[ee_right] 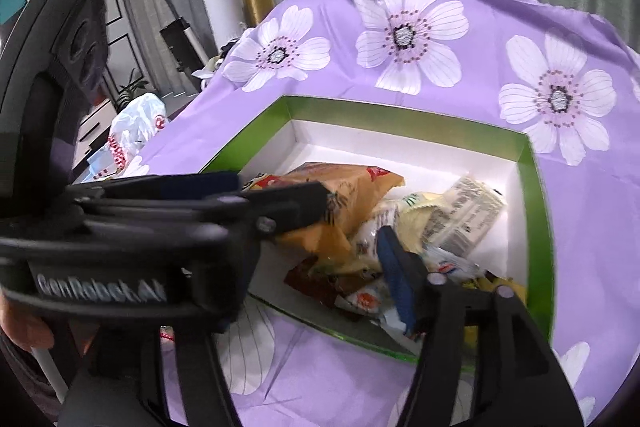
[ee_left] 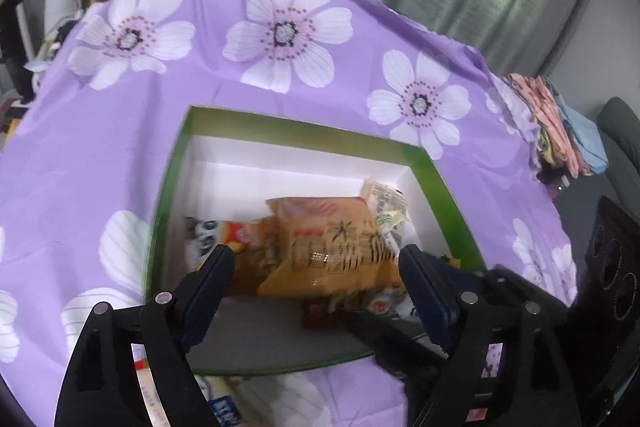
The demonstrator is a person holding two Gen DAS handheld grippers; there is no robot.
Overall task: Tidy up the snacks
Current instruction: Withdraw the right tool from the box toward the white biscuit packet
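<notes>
A green box (ee_left: pixel 170 187) with a white inside sits on the purple flowered cloth (ee_left: pixel 224 83). Inside it lies an orange snack bag (ee_left: pixel 332 243), a panda-print packet (ee_left: pixel 208 235) and a pale yellow packet (ee_left: pixel 386 201). My left gripper (ee_left: pixel 316 267) is open over the box, with the orange bag between its fingers but not pressed. In the right wrist view the orange bag (ee_right: pixel 352 207) lies on small wrappers (ee_right: pixel 360 297) in the box (ee_right: pixel 538 227). My right gripper (ee_right: pixel 320 267) is open above them. The left gripper (ee_right: pixel 280 193) crosses in front and hides its left finger.
A pile of folded clothes (ee_left: pixel 560 123) lies at the cloth's right edge. More packets (ee_left: pixel 224 407) rest on the cloth in front of the box. A white plastic bag (ee_right: pixel 136 131) and a vacuum stand to the left, curtains behind. A hand (ee_right: pixel 24 331) holds the left gripper.
</notes>
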